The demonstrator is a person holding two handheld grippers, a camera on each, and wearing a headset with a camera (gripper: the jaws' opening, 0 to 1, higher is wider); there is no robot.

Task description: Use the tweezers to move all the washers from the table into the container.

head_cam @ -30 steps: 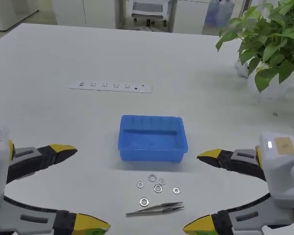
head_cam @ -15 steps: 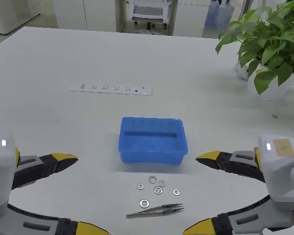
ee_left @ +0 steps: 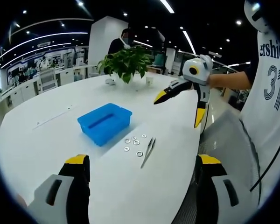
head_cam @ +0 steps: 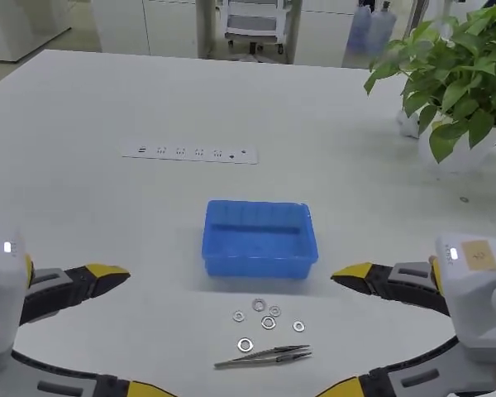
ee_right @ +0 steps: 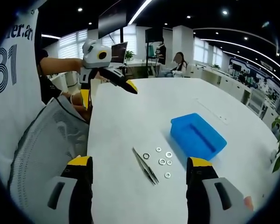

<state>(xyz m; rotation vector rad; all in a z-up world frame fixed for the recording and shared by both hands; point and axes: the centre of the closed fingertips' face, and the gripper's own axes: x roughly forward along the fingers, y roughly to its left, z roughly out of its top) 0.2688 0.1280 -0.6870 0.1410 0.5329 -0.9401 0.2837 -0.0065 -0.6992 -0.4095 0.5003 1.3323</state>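
Note:
A blue container [head_cam: 259, 240] stands in the middle of the white table [head_cam: 107, 207]. Just in front of it lie several small metal washers [head_cam: 264, 318], and the steel tweezers [head_cam: 264, 356] lie nearer still. My left gripper [head_cam: 128, 331] hovers open to the left of them, and my right gripper [head_cam: 341, 331] hovers open to the right. Neither holds anything. The left gripper view looks between its open gripper [ee_left: 142, 163] at the container [ee_left: 105, 122], washers [ee_left: 134, 142], tweezers [ee_left: 148, 151] and the right gripper [ee_left: 177, 112]. The right gripper view has its own open gripper [ee_right: 139, 162], the tweezers [ee_right: 146, 166], washers [ee_right: 162, 158] and container [ee_right: 197, 135].
A white power strip [head_cam: 188, 153] lies beyond the container. A potted plant [head_cam: 455, 74] stands at the far right. A mesh chair [ee_right: 51, 140] and the person's white jersey [ee_right: 14, 60] are at the near table edge.
The head camera has tilted, so the table things sit slightly lower in the picture. Both grippers stay open and have sunk a little toward the near edge. Nothing on the table has moved.

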